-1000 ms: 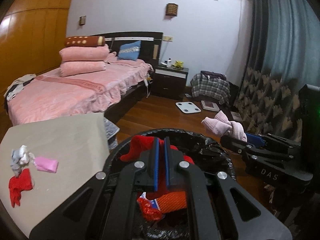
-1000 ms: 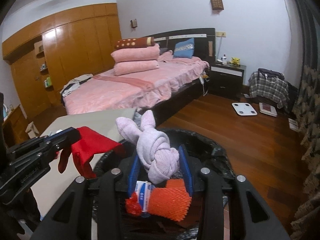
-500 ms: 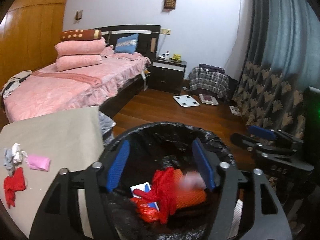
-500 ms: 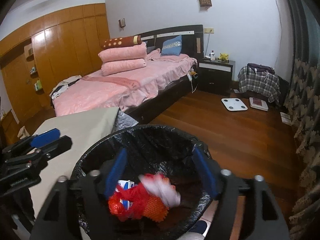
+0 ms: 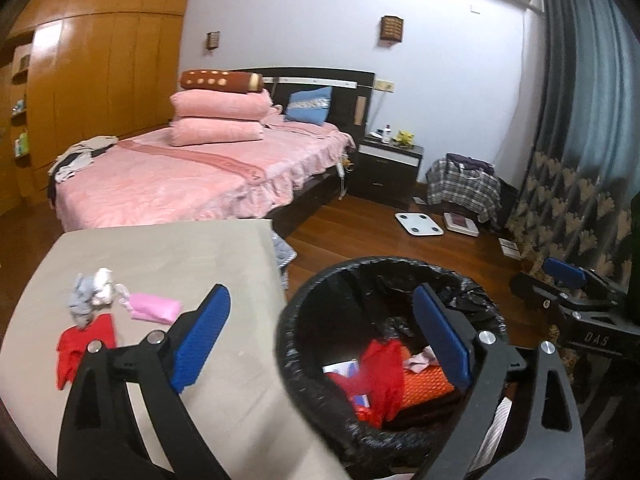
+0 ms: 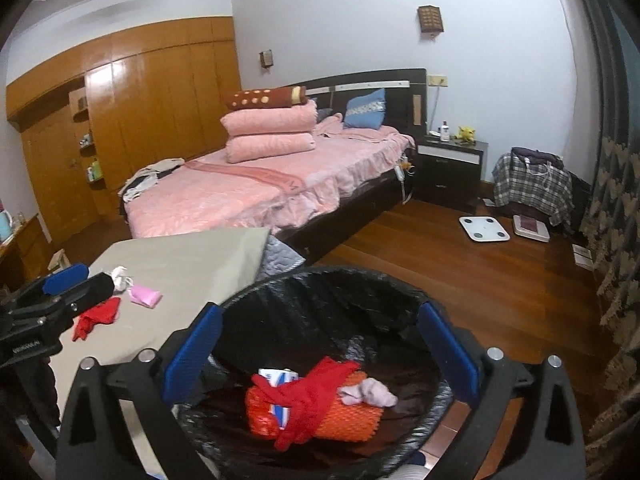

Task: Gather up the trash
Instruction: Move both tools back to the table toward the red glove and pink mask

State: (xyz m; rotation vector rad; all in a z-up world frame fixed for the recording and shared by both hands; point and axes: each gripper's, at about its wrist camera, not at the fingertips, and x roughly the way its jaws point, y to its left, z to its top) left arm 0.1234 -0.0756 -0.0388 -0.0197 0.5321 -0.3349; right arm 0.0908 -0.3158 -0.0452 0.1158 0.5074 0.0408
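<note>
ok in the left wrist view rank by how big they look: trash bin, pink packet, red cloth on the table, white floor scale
1. trash bin, by far the largest.
2. red cloth on the table.
3. pink packet and white floor scale look alike; the scale lies farther from the camera, so no ranking between them.

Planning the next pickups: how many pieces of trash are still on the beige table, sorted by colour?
Red: 1, crumpled red cloth
Pink: 1, folded pink packet
Grey-white: 1, grey-and-white crumpled wad
Total: 3 on the beige table
</note>
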